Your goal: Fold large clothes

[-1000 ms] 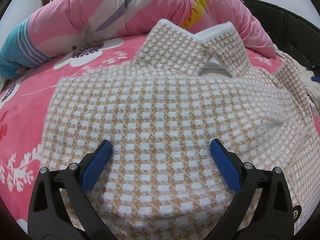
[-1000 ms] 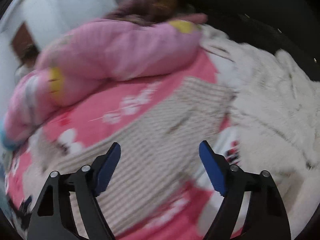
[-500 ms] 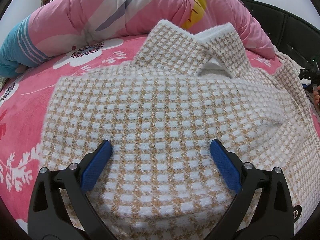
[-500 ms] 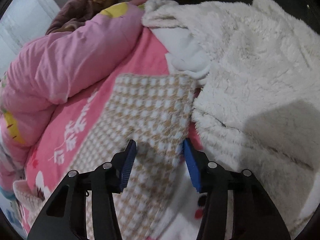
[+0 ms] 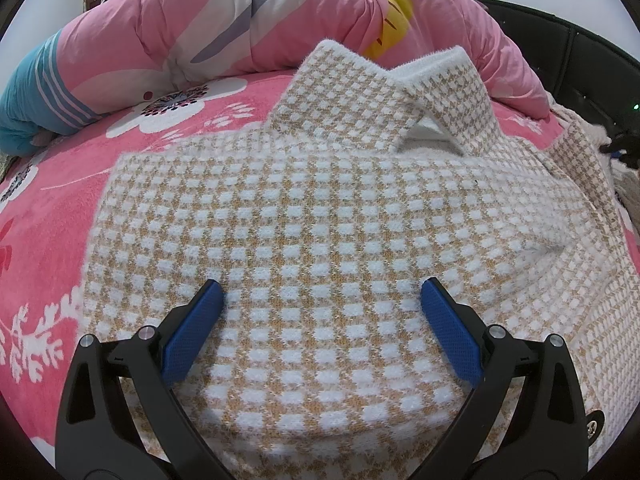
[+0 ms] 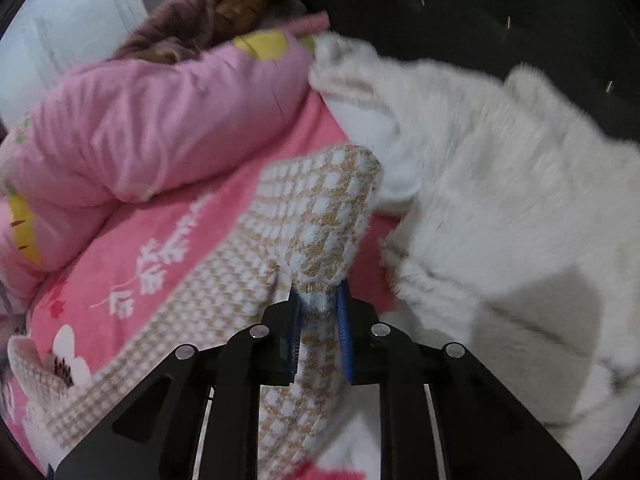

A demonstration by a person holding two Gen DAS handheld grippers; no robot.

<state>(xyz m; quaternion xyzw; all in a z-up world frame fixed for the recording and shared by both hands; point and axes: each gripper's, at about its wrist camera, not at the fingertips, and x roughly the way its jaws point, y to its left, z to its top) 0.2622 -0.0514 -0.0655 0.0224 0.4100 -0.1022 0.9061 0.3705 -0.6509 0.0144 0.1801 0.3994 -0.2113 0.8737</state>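
Note:
A tan-and-white checked knit garment (image 5: 320, 220) lies spread on a pink flowered bed cover (image 5: 52, 240), collar (image 5: 384, 92) at the far end. My left gripper (image 5: 322, 292) stands open just over its body, blue pads wide apart, nothing pinched. In the right wrist view the garment's sleeve (image 6: 332, 216) runs up from the bed and its cuff end sits between the blue pads. My right gripper (image 6: 319, 300) is closing, and its pads press on that cuff.
A rolled pink quilt (image 5: 224, 28) lies along the far side of the bed. A white fluffy garment (image 6: 500, 184) is heaped to the right of the sleeve. A person lies under the quilt at the far end (image 6: 224, 12). A dark headboard (image 5: 592, 52) stands behind.
My right gripper swung over to the sleeve end and its jaws came together on the cuff, lifting it. The left gripper and the garment body kept still.

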